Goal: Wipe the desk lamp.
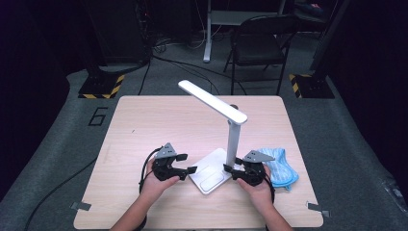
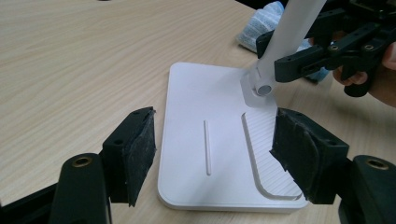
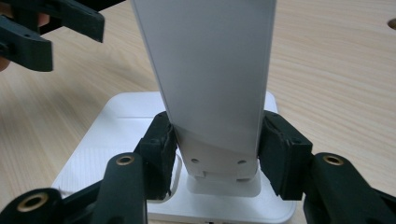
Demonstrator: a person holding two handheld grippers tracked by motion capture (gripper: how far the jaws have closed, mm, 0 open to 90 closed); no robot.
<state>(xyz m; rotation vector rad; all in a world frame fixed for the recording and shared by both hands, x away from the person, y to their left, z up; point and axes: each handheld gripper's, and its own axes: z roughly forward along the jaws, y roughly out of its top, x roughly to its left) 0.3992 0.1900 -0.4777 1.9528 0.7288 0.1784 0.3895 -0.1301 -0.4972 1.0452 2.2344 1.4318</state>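
Left gripper point(image 1: 186, 167), jaws apart and holding nothing, is kept low just left of the lamp base point(image 2: 210, 154), seemingly ready to steady it. Desk lamp point(image 1: 226, 139) stands near-centre on the table point(image 1: 144, 125). Right gripper point(image 3: 215, 156) is clamped on the lamp post point(image 3: 210, 70) near its foot, probably bracing it. Blue cloth point(image 1: 281, 166) lies right, unused.

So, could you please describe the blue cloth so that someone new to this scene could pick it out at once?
Start at the light wooden table and find the white desk lamp standing near its front edge. Just right of the lamp's flat base, behind the right tool, lies the blue cloth, crumpled flat on the wood. It is the sole soft, coloured thing there; everything beside it is hard and white or black.
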